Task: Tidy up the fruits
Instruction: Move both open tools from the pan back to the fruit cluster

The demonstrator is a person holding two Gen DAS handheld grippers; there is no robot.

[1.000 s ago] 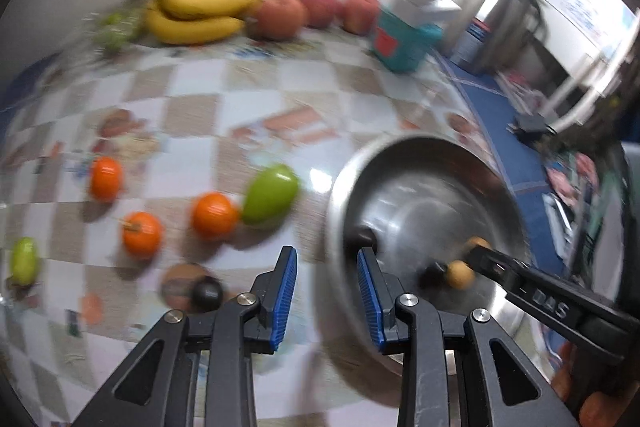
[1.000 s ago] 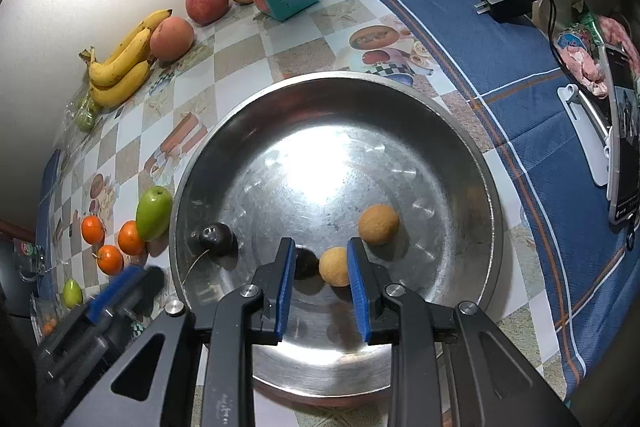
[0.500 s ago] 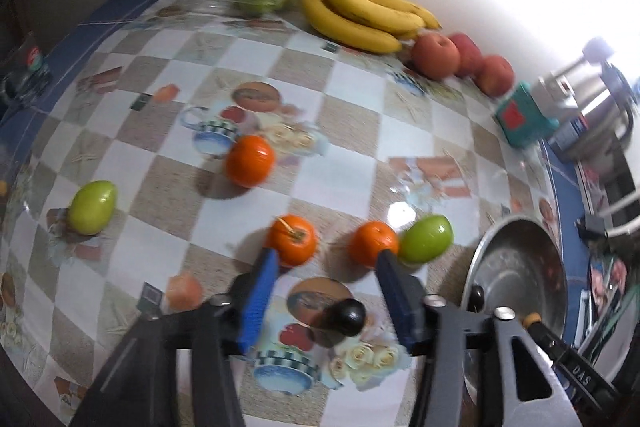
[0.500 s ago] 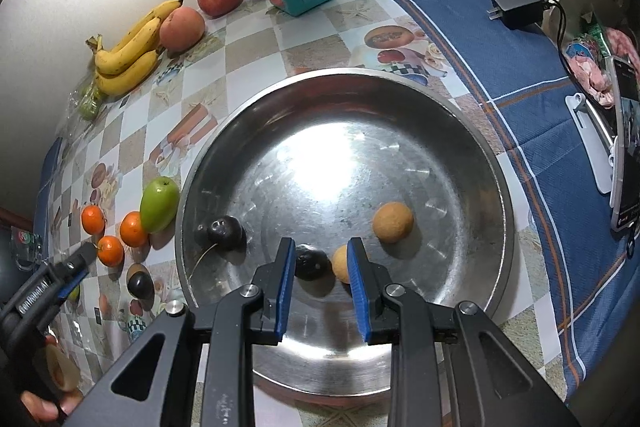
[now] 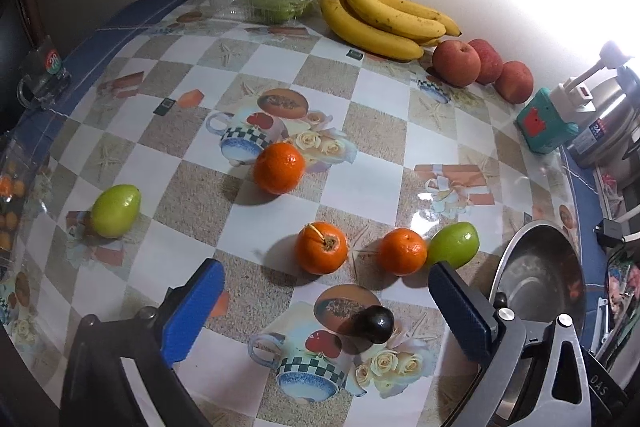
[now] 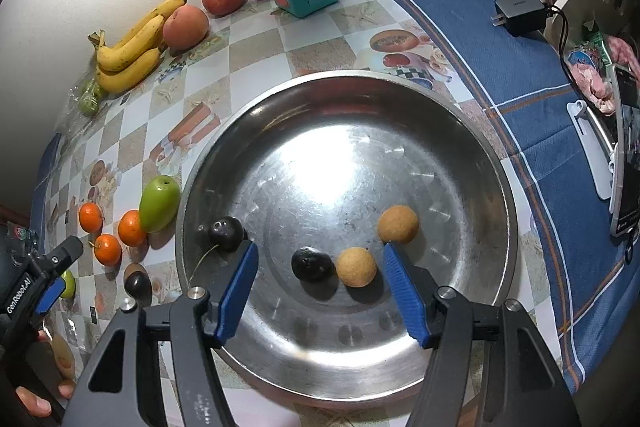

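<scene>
While a dark fruit [image 6: 311, 264] and a tan one [image 6: 356, 266] lie side by side on the floor of the steel bowl [image 6: 490, 163], the right gripper [image 6: 320, 259] hangs over them, its jaws just spread and touching neither — a second tan fruit [image 6: 398, 224] and a stemmed dark one [image 6: 226, 233] sit apart, with bare metal beyond to the far rim. Left of the bowl's edge, the left gripper [image 5: 326, 289] has just opened wide above another dark fruit [image 5: 376, 323] on the checked tablecloth [image 5: 192, 131], gripping nothing — three oranges [image 5: 321, 248] and a green fruit [image 5: 454, 245] crowd just ahead, then open cloth up to the bananas [image 5: 384, 23] at the wall.
</scene>
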